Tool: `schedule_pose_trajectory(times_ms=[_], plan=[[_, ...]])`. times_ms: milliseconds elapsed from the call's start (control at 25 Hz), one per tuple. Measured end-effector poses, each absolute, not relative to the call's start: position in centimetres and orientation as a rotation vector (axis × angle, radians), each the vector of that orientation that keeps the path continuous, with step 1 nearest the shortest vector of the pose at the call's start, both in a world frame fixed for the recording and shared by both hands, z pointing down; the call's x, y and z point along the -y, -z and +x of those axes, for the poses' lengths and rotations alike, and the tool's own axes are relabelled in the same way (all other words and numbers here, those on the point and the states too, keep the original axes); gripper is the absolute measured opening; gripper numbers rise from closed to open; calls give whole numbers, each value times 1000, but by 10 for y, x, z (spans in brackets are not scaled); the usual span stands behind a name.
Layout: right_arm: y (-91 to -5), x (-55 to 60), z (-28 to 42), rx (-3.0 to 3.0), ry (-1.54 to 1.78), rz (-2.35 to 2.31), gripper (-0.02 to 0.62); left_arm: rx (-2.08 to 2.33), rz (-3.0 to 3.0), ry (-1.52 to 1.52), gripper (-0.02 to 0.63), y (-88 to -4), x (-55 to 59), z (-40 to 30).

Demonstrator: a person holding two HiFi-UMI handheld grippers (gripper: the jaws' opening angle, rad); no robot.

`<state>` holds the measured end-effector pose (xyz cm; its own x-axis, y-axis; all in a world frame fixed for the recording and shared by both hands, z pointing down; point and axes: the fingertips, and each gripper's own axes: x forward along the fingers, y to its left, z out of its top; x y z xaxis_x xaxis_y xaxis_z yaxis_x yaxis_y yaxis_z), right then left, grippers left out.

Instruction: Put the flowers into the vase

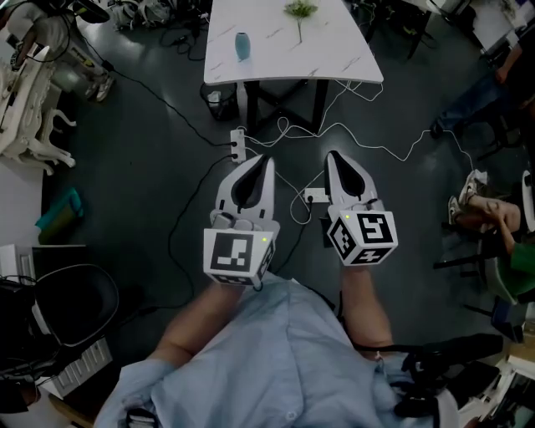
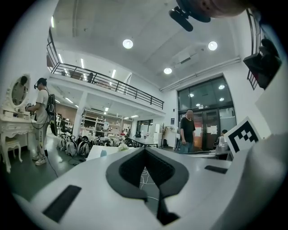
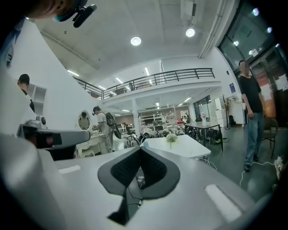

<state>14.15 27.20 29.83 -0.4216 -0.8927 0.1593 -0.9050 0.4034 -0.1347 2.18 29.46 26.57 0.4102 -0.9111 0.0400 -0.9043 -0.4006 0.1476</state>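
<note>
The left gripper has its jaws closed tip to tip, with nothing between them; in its own view the dark pads meet at the front and only floor shows through the gap behind them. The right gripper is likewise closed and empty, its tips together in the right gripper view. Both are held side by side in front of the person's light blue shirt, above the dark floor, pointing toward a white table well ahead of them. On that table a small blue vase stands upright near the left side. The flowers lie apart from it, toward the far middle of the tabletop, stem toward the near edge. In the left gripper view a small bluish shape on the tabletop is probably the vase, though it is too small to be sure. White cables and a power strip lie on the floor between grippers and table.
</note>
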Motion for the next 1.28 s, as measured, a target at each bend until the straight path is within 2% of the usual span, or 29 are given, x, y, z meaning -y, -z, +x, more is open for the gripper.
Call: schedule_pose_trajectory(times_ms=[320,600,880,1280], plan=[[-291,-217,112,2542,-280,1678,2,1578,2509,88,5,-271,-238,-9],[-289,-180,119,2517,-283,1731,2,1544,2509,82,5,-275,-202,-11],[-293,-126,146,2508,-298,1798,2,1734,2455,114,5,-255,-125,-49],[-316,-34,175,2534,-379,1740,2,1742,2455,0,5,-267,-34,1]])
